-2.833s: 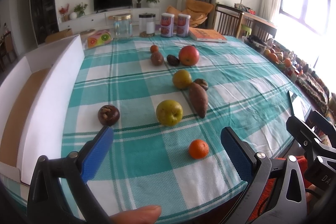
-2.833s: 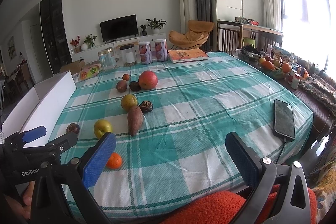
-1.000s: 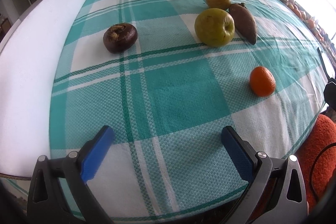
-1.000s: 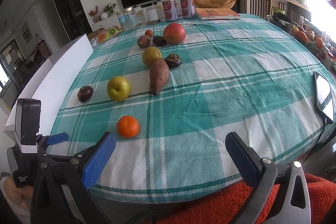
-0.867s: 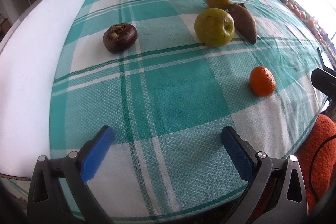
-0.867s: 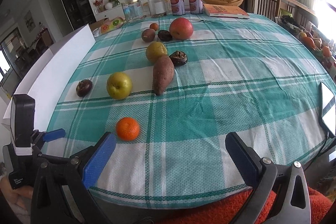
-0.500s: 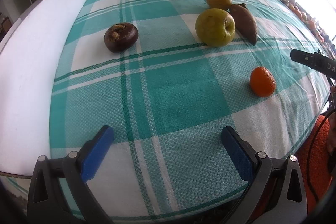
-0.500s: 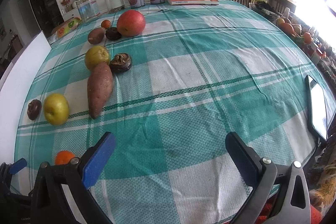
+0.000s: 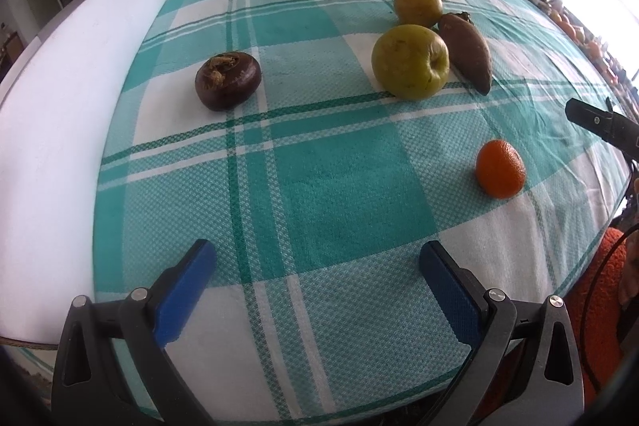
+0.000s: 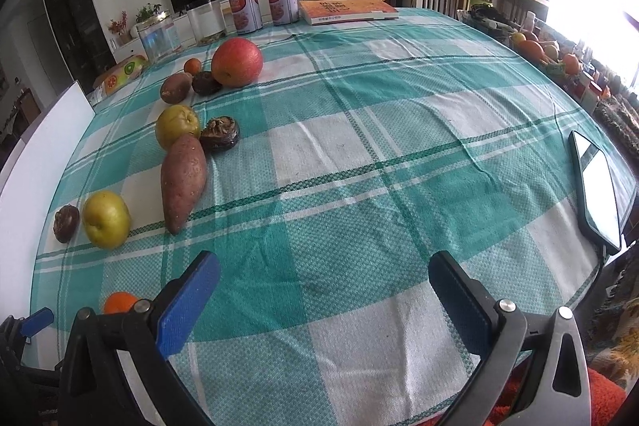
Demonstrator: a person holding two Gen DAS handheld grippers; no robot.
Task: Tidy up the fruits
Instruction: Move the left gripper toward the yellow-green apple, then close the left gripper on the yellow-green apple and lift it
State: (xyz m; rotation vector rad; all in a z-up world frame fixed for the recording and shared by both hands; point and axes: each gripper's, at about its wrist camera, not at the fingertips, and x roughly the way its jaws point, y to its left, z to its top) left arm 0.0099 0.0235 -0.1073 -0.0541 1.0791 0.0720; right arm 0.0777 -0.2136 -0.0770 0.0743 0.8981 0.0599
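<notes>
Fruit laid out, both tongs empty

Fruit lies loose across the checked tablecloth, none of it gathered yet. Seen from the left wrist, the left gripper hangs low over the near edge of the cloth with its blue pads wide apart and nothing between them. Ahead and to the left sits a dark round fruit; ahead and to the right, a green apple lies just beside a sweet potato (they may be touching, though the angle leaves that unsure). A small orange rests alone at near right, clear of its neighbours. Along the left runs the wall of a white box, probably the place meant for the fruit, which would explain why this gripper waits on that side. A black tip of the other tool pokes in at far right.

From the right wrist, the right gripper is likewise spread open and empty, held above bare cloth at the near edge. The same line of produce stretches away on the left: orange nearest, partly hidden behind the gripper's left finger, then the apple, the sweet potato, and a red apple far off. A phone lies well apart at the right edge. The orange looks the easiest first pick, being nearest and isolated.
</notes>
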